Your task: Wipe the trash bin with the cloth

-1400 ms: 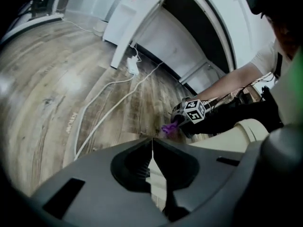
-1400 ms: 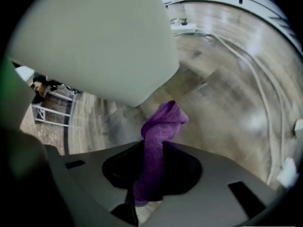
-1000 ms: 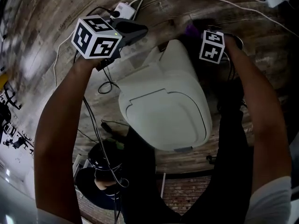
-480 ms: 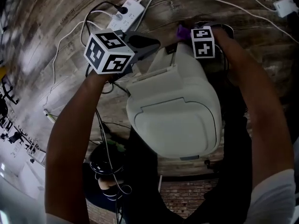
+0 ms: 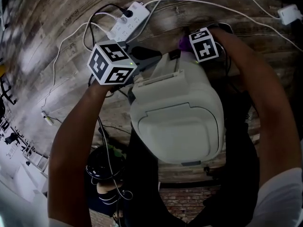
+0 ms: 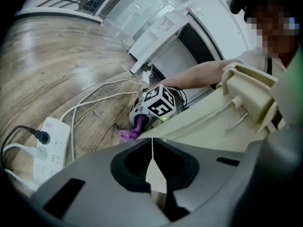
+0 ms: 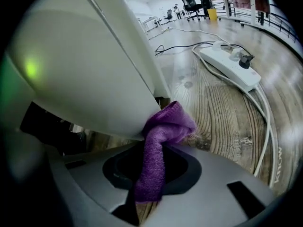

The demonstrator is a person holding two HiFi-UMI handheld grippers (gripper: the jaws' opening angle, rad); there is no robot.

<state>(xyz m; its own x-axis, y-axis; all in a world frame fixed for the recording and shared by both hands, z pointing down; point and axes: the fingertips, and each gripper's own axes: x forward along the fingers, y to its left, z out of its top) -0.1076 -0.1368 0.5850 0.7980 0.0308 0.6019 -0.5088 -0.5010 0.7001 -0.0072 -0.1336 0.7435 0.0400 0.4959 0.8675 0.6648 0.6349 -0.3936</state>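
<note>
**Purple cloth at the bin's far side; left tongs idle**

Hard to see: in the head view the cloth [image 7: 166, 126] is mostly behind the right gripper's marker cube, with only a purple scrap showing. The bin's base is out of sight. A dark round thing with wires near the person's feet is too dim to identify.

Left side: wood-plank floor [image 5: 42, 46]. A white power strip [image 5: 129, 19] lies on it with a black plug in it, and white cables [image 5: 227, 3] run off to the right. The left gripper [image 6: 152, 144] sits just beside the upper-left edge of the trash bin [image 5: 177, 122]. Its jaws are pressed together to a thin seam with nothing between them. Whether it touches the bin, I cannot tell.

Centre: the cream trash bin, lid closed and facing the head camera. It blocks the floor behind it.

Right side: the right gripper [image 7: 151, 167] is at the bin's far side, jaws pinching the cloth. The cloth's bunched end sticks out past the tips and touches the bin's curved wall, with the floor close beyond it. A small white adapter [image 5: 289, 14] lies well apart, at the far right.
</note>
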